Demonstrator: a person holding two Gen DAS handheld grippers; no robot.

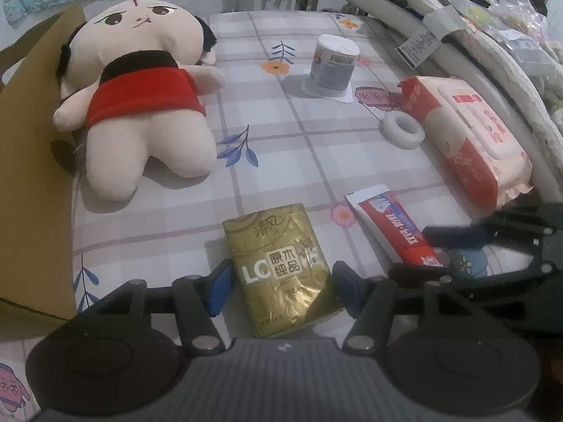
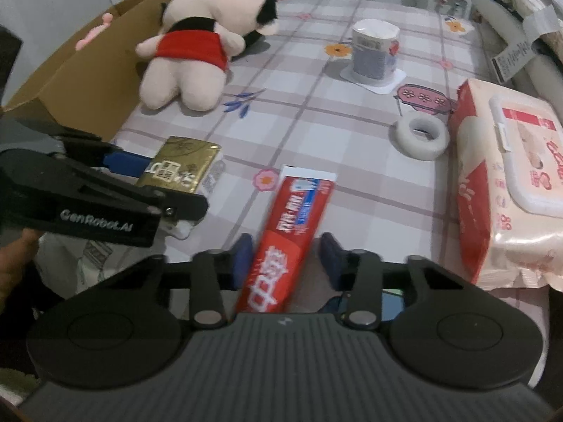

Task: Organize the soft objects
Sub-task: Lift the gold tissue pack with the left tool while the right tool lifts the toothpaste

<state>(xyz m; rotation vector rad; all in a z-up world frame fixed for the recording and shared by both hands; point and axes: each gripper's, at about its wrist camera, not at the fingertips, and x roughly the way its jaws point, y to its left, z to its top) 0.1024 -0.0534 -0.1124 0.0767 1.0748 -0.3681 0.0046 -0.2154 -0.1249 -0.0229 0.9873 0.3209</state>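
Left claw (image 1: 281, 288): parted, down over the gold tissue pack (image 1: 281, 246), blue pads on either side, a sliver of sheet showing at the left pad, no squeeze visible. Right claw (image 2: 286, 258): parted too, astride the lower half of the red toothpaste tube (image 2: 299, 207), left pad close against it, right pad clear of it. Both items flat on the checked, flowered sheet (image 1: 299, 147), tube just right of the pack. Farther back, left: plush doll (image 1: 140, 98) in a red top, on its back, head and arm against a cardboard box (image 1: 31, 176). Farther back, right: wet-wipes pack (image 1: 471, 133), white tape roll (image 1: 403, 130) just beside it, and a white tub (image 1: 334, 66) standing alone near the middle.
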